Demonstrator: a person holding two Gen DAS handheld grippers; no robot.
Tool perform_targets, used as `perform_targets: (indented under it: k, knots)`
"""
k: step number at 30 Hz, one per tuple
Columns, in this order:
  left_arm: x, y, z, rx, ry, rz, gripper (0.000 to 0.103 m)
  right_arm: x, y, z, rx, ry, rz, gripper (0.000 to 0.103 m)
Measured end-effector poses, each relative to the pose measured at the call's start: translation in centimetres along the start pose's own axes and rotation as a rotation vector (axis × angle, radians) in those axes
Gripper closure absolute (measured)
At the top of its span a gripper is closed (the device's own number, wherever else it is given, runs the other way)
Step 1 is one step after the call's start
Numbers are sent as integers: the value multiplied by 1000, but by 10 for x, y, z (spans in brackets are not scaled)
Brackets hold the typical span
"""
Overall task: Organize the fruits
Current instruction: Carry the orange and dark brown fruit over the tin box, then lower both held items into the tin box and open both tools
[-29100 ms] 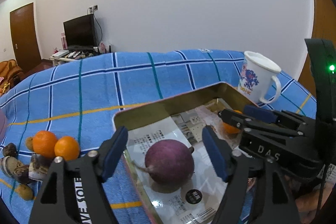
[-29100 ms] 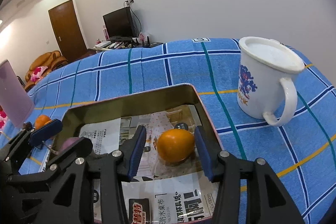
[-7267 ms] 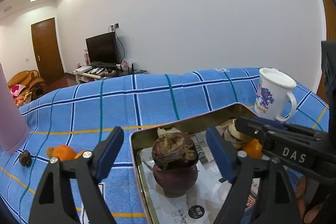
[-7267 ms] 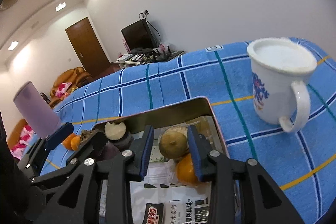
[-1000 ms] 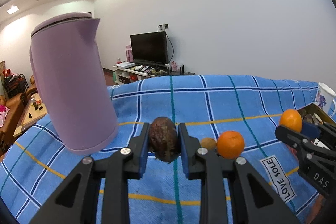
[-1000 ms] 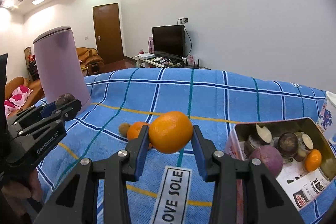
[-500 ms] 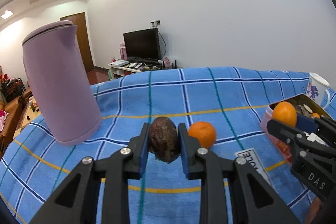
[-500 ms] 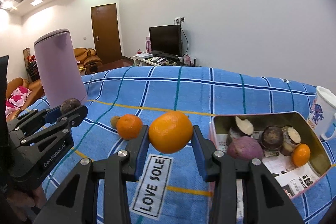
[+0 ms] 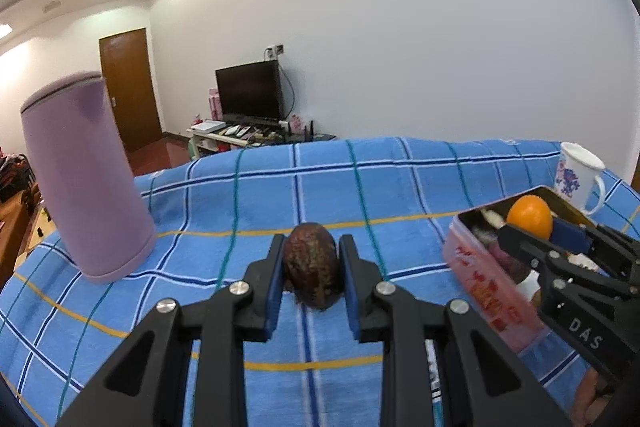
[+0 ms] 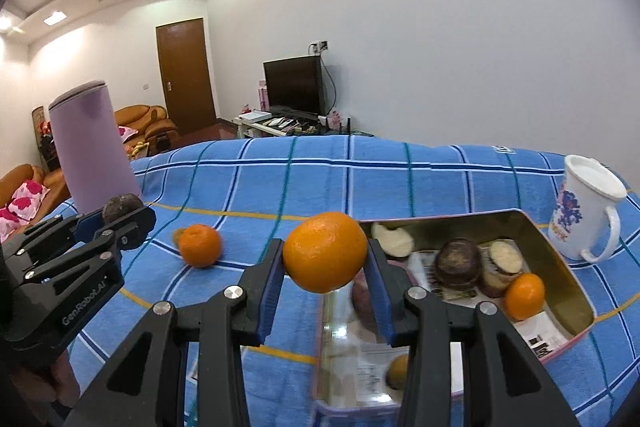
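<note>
My left gripper (image 9: 312, 275) is shut on a dark brown wrinkled fruit (image 9: 313, 263), held above the blue checked cloth. My right gripper (image 10: 325, 277) is shut on an orange (image 10: 325, 251), just left of the metal tin (image 10: 560, 255). The tin holds a purple root, a dark round fruit (image 10: 458, 263), cut pieces and a small orange (image 10: 524, 295). One more orange (image 10: 199, 245) lies on the cloth with a small brown fruit (image 10: 176, 235) behind it. In the left wrist view the right gripper (image 9: 532, 227) and its orange (image 9: 530, 215) appear at the tin (image 9: 480, 279).
A tall lilac jug (image 9: 86, 183) stands at the left of the cloth. A white printed mug (image 10: 586, 207) stands right of the tin. A "LOVE SOLE" label lies under the grippers. Beyond the bed are a TV stand, a door and sofas.
Both grippers have carried their fruits to the right, toward the tin. The tin now sits closer and larger in both views, and the jug has slid further left.
</note>
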State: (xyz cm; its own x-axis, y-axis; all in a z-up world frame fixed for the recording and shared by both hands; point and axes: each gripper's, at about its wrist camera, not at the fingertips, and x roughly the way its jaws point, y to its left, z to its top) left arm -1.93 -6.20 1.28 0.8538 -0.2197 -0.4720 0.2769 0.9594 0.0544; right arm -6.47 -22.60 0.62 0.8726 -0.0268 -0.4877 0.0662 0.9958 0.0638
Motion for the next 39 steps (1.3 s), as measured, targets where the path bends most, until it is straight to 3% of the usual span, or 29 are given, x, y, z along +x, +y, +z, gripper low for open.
perform_targets:
  k: [39]
  knots:
    - [26, -142, 24, 60, -2, -205, 76, -4, -143, 10, 56, 2, -229, 61]
